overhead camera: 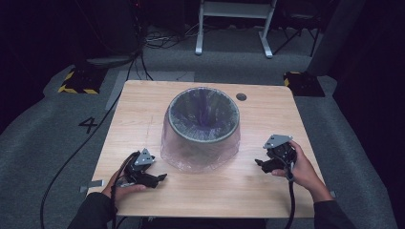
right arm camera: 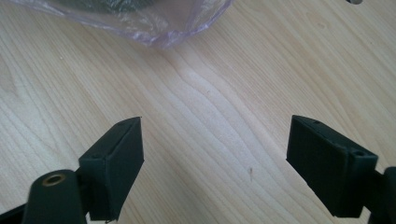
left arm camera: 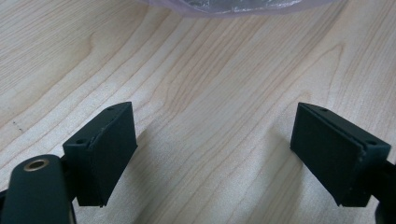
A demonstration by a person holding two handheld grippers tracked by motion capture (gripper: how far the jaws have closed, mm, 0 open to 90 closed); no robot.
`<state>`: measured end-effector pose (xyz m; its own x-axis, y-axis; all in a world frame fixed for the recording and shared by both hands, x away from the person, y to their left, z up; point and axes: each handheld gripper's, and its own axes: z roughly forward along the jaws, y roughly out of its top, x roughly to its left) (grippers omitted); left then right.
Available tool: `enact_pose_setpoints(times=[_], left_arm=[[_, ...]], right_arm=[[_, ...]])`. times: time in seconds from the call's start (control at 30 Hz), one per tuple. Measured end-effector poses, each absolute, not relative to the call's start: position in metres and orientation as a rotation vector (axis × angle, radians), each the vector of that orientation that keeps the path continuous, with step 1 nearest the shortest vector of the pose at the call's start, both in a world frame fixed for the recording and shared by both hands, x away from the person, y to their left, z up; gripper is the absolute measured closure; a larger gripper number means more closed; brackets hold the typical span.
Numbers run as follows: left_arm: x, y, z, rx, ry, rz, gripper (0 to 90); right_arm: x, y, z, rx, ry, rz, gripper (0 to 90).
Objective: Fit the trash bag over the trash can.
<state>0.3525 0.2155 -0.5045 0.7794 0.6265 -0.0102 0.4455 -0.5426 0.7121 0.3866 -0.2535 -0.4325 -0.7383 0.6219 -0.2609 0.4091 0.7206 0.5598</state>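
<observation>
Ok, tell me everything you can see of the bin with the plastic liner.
The bin is round and dark grey, standing upright mid-table with its mouth open. A thin, clear purplish liner lines the inside, folds over the rim and drapes down the outside, bunching on the wood. Neither gripper touches it.

place: lab / recording studio | floor: grey carpet around wooden table [overhead camera: 143, 102], number 4 [overhead camera: 88, 125] taped left of it | hazard-striped blocks [overhead camera: 79, 81] at far corners | cables [overhead camera: 162, 40], white frame legs [overhead camera: 234, 28] behind | dark surround

A black "4" [overhead camera: 88, 125] marked on the grey floor [overhead camera: 43, 129]
</observation>
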Motion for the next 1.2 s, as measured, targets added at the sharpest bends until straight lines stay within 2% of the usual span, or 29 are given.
enact_pose_setpoints(times=[0.63,1.2], left_arm=[[0.353,0.215,-0.504,2.235,0.793,0.318,13.9],[0.352,0.215,-0.504,2.235,0.793,0.318,14.0]], right_arm=[[0.370,-0.251,-0.463,0.756,2.489,0.682,18.2],[0.357,-0.279,-0.480,0.875,2.453,0.801,18.1]])
